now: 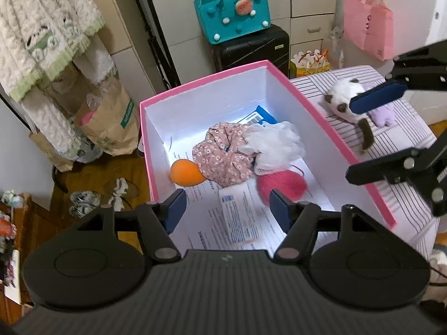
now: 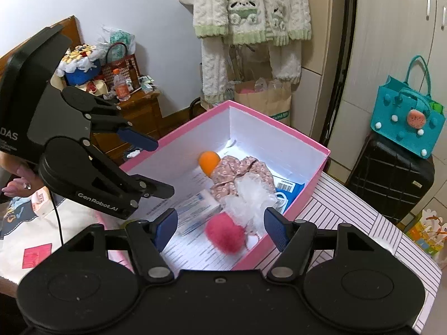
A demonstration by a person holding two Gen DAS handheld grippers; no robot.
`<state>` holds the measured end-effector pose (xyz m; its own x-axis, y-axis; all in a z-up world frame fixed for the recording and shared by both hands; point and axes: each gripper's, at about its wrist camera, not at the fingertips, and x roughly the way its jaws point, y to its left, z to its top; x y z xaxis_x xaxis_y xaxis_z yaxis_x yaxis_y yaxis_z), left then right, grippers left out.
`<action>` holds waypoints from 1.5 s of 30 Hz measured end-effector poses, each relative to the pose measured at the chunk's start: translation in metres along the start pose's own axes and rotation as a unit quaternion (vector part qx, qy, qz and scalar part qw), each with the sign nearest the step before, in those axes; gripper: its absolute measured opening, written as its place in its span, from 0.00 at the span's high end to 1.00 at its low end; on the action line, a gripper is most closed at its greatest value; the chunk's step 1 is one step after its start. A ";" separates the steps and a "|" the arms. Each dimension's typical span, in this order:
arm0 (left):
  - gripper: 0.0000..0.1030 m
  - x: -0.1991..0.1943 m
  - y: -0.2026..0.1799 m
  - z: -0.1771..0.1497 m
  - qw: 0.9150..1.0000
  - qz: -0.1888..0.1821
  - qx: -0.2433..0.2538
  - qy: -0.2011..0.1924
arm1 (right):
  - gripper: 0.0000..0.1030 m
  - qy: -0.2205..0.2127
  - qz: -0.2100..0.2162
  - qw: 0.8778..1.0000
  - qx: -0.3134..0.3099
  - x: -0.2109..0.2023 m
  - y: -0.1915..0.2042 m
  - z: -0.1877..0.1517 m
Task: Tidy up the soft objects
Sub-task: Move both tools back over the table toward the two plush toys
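Note:
A pink box (image 1: 307, 95) (image 2: 293, 136) with white inner walls stands on a striped cloth. Inside lie an orange sponge (image 1: 185, 173) (image 2: 209, 161), a floral scrunchie (image 1: 223, 153) (image 2: 237, 176), a white mesh puff (image 1: 275, 143) (image 2: 251, 198) and a pink fuzzy ball (image 1: 282, 185) (image 2: 225, 236), which looks blurred. A white and brown plush cat (image 1: 342, 102) and a lilac soft thing (image 1: 384, 115) lie on the cloth right of the box. My left gripper (image 1: 227, 209) is open and empty over the box's near end. My right gripper (image 2: 220, 227) is open and empty above the pink ball.
Papers and a blue packet (image 1: 261, 117) line the box floor. A teal bag (image 1: 232, 14) sits on a black suitcase (image 1: 251, 47) behind. Paper bags (image 1: 111, 122) and hanging fleece clothes (image 1: 47, 28) are at the left. A cluttered wooden cabinet (image 2: 139, 111) stands beside the box.

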<state>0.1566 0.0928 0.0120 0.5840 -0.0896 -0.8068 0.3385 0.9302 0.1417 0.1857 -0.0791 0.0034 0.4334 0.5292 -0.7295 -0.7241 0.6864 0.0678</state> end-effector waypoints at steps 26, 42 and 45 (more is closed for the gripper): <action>0.20 -0.089 -0.083 -0.046 0.997 -0.030 0.072 -0.027 | 0.26 -0.036 -0.027 0.998 -0.037 -0.111 0.046 -0.072; 0.18 -0.056 -0.143 -0.032 0.989 -0.102 0.102 -0.020 | 0.22 -0.044 -0.045 0.998 0.017 -0.135 0.014 -0.149; 0.18 -0.042 -0.148 -0.025 0.989 -0.116 0.091 -0.015 | 0.22 -0.053 -0.058 0.997 0.027 -0.132 0.002 -0.162</action>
<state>0.0638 -0.0326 0.0108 0.4957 -0.3066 -0.8126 0.5918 0.8041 0.0576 0.0405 -0.2284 -0.0105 0.5690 0.4926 -0.6585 -0.6369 0.7705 0.0261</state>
